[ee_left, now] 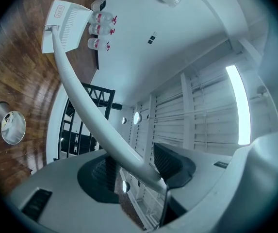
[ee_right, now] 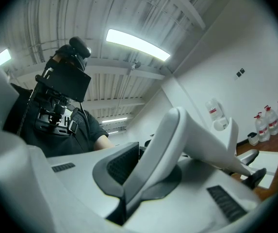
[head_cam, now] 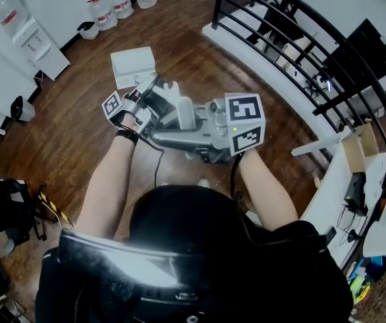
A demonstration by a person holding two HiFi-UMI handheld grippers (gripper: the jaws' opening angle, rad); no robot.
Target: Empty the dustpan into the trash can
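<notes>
A white dustpan (head_cam: pixel 133 66) is held out over the brown wooden floor (head_cam: pixel 193 32), just ahead of a person seen from above. Its long, pale, gently curved handle (ee_left: pixel 80 101) runs back from the pan into the left gripper (ee_left: pixel 138 168). That gripper's two dark jaws are closed on the handle near its end, one pad on each side.

The right gripper (ee_right: pixel 133 178) sits close beside the left one, pointing across toward it. Its jaws are pressed almost fully together on a pale curved piece (ee_right: pixel 177 130) of plastic, which rises from the jaws, bends over and runs on toward the pan. Whether this piece belongs to the dustpan handle cannot be told.

A round trash can (ee_left: pixel 8 125) with a shiny inside stands on the floor, well apart from the pan and off to one side of it.

Further out, several water bottles (head_cam: pixel 118 2) with red labels stand in a row against the white wall, near a white water dispenser (head_cam: pixel 27 29). A black metal railing (head_cam: pixel 280 39) curves along the right side of the room, and a white desk (head_cam: pixel 334 187) stands at the person's right
</notes>
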